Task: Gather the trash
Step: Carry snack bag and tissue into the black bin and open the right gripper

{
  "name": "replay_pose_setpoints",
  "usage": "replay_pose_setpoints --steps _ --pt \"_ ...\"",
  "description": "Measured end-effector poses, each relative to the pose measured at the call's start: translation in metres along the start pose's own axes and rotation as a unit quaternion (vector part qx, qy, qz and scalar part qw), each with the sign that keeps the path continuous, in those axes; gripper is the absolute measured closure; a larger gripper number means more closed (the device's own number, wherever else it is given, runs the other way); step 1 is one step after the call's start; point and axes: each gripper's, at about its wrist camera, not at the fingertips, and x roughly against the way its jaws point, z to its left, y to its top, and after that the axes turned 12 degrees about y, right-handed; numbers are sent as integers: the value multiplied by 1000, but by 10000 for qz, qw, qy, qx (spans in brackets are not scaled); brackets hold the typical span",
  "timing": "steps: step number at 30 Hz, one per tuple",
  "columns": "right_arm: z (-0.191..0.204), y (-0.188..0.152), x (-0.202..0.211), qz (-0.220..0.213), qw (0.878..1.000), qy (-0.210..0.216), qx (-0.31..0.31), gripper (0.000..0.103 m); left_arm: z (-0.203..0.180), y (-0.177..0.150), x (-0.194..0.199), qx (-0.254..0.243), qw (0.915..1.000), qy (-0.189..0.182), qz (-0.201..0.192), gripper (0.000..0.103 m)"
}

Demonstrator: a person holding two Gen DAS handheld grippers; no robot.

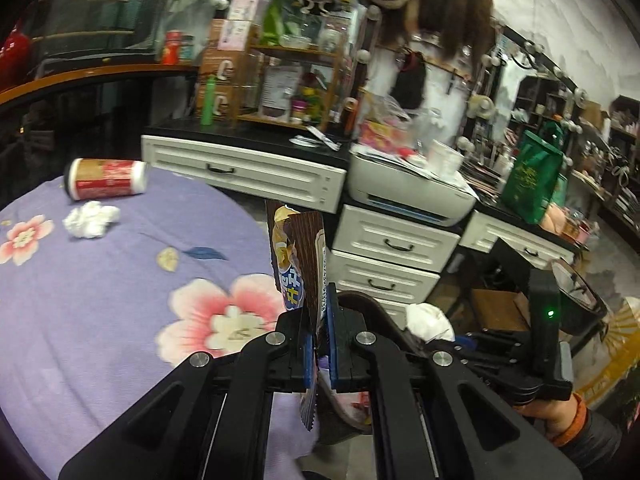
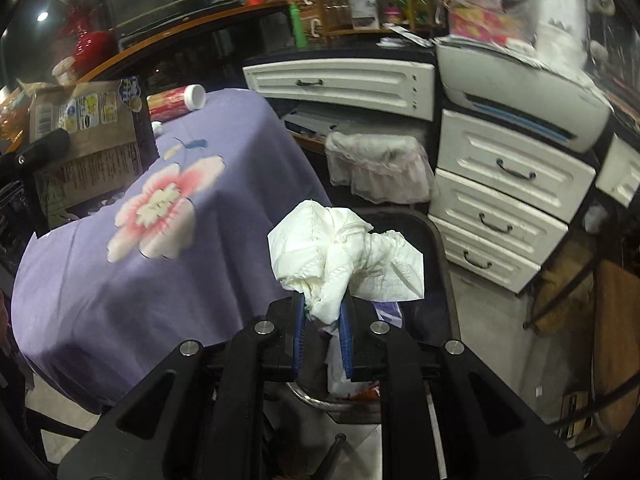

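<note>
In the left wrist view my left gripper [image 1: 318,320] is shut on a torn brown and blue snack wrapper [image 1: 298,256], which stands upright past the edge of the purple flowered tablecloth [image 1: 120,300]. My right gripper [image 2: 324,312] is shut on a crumpled white tissue [image 2: 344,256], also seen low at the right in the left wrist view as tissue [image 1: 430,322]. Under both grippers is a dark bin [image 2: 438,248] with scraps inside. On the table lie a red and white canister [image 1: 106,179] on its side and another tissue wad [image 1: 91,219].
White drawer units [image 2: 500,200] and a printer [image 2: 520,84] stand close behind the bin. A second bin with a clear liner [image 2: 376,168] sits under the desk. A cardboard box [image 2: 88,136] stands left of the table. A person's hand [image 1: 560,420] holds the other gripper.
</note>
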Motion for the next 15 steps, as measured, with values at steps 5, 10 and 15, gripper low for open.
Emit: replay_pose_setpoints --steps 5,10,15 --pt "-27 -20 -12 124 9994 -52 -329 88 -42 -11 -23 -252 9989 -318 249 97" --pt "-50 -38 -40 307 9978 -75 -585 88 -66 -33 -50 -318 9960 -505 659 97" --pt "-62 -52 -66 472 9964 -209 -668 56 -77 -51 -69 -404 9935 -483 951 97"
